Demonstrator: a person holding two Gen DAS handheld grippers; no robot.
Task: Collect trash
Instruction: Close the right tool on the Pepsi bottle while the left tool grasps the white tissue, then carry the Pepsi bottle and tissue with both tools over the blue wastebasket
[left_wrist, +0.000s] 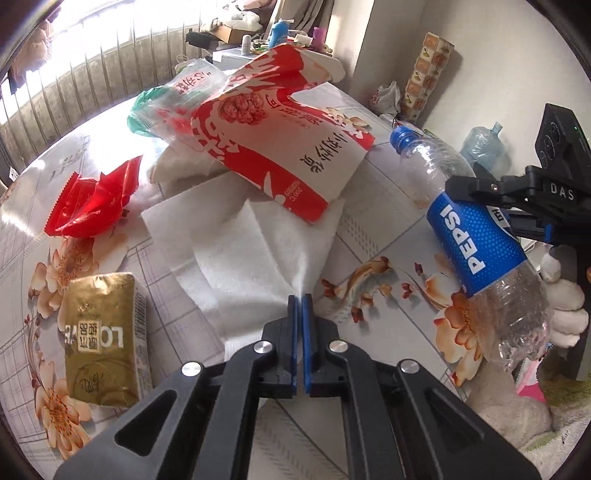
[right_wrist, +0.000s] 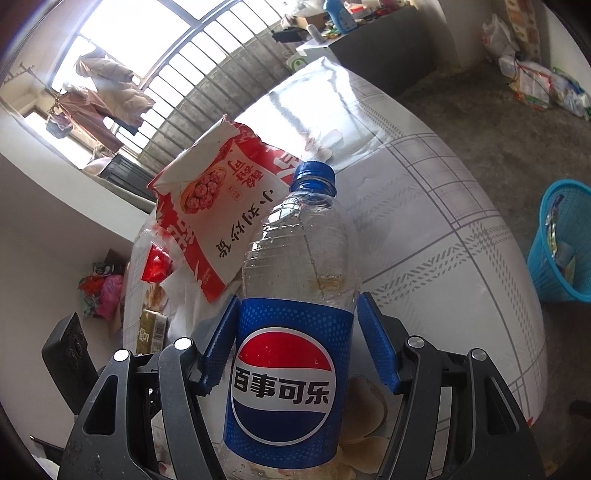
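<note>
The counter (left_wrist: 373, 236) wears a pale checked cloth with orange flowers. On it, nearest, lie white paper napkins (left_wrist: 236, 251) and a gold packet (left_wrist: 105, 339); further off, a red wrapper (left_wrist: 92, 201) and a red-and-white snack bag (left_wrist: 280, 147). The left tongs (left_wrist: 299, 301) are pressed together on the napkins' edge. The right tongs (right_wrist: 295, 339) clamp the Pepsi bottle (right_wrist: 291, 332) at its blue label. A blue basket (right_wrist: 561, 243) stands on the floor; beyond is a barred window (right_wrist: 147, 44).
</note>
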